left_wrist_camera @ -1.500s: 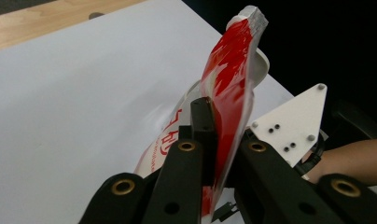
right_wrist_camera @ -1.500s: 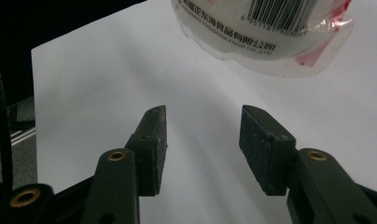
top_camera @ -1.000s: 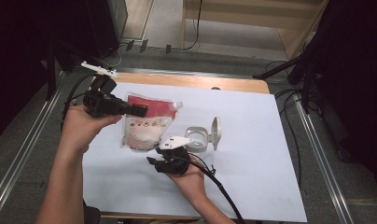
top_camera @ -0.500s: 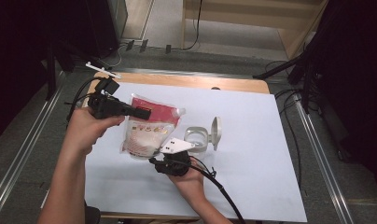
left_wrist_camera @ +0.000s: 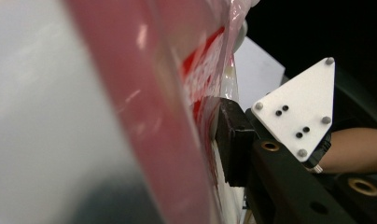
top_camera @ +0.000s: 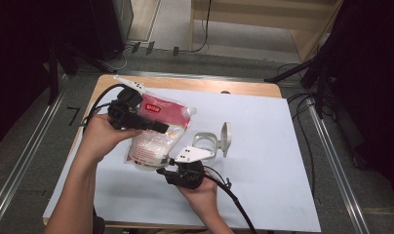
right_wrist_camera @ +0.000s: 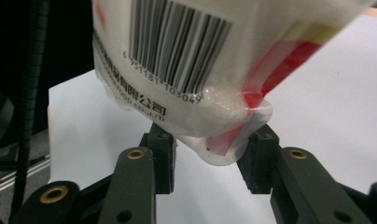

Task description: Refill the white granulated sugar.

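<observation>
R fingers [right_wrist_camera: 254, 156] set apart, bottom corner of pouch [right_wrist_camera: 186, 70] sitting between pads, maybe just touching, not clamped yet. L fingers [left_wrist_camera: 231, 140] closed on pouch upper edge, pad pressed into the red-printed film, other pad hidden behind the film. In high view, L gripper [top_camera: 151, 126] holding pouch [top_camera: 156, 139] lifted & tilted over the white sheet [top_camera: 263, 146] on tabletop [top_camera: 185, 84], spout corner up-right, bottom end down toward R gripper [top_camera: 173, 170]. Just right of pouch: clear container [top_camera: 205, 144] w/ hinged lid [top_camera: 226, 138] flipped open, standing on sheet, nothing visibly inside.

Progress, judged: pouch picked up & raised = done; container already open = done. R grip on bottom corner in hand, not finished. Left: close R fingers, bring spout over container, prob. tip contents in. Cap on/off on spout can't tell, too small. Roughly early-mid stage
</observation>
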Available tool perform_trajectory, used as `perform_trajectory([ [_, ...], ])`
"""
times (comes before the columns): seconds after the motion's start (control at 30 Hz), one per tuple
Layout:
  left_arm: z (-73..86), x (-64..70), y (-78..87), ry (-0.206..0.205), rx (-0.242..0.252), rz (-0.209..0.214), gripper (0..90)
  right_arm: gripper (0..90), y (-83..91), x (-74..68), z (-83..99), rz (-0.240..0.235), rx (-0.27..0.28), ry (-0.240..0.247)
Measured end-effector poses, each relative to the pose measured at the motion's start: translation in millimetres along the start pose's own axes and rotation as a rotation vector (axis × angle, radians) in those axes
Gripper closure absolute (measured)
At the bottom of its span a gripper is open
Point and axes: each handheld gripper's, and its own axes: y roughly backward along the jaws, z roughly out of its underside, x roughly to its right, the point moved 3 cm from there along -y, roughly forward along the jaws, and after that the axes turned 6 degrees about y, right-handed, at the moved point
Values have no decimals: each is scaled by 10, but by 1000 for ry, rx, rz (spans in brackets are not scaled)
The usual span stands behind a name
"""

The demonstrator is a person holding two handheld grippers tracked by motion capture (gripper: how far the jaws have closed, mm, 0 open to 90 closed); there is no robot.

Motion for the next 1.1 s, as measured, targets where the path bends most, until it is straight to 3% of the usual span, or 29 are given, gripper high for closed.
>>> perform_trajectory([
  [0.1,-5,-6,-48,17,19,32,831,629,45,-19,-3,-6,-1,-9],
  [0.13,-5,-12,-75,4,25,36,832,629,56,-19,-2,-10,-2,-14],
  [0.2,-13,-38,-88,29,23,43,830,627,62,-23,-2,-22,-6,-29],
  [0.37,-22,-79,-152,116,15,52,863,617,40,-3,25,-29,-25,-50],
  [0.43,-14,-103,-156,165,13,91,899,610,24,14,40,-29,-25,-56],
  [0.47,-8,-128,-158,192,22,85,900,606,17,13,44,-28,-25,-62],
  [0.53,7,-170,-150,208,20,92,900,596,1,18,52,-36,-31,-67],
  [0.7,21,-171,-146,204,-12,80,900,584,-47,-21,73,-20,-45,-40],
  [0.83,19,-155,-166,211,-2,74,900,562,-78,-42,80,9,-54,-8],
  [1.1,10,-130,-195,213,-11,112,900,486,-180,16,94,49,-71,-6],
])
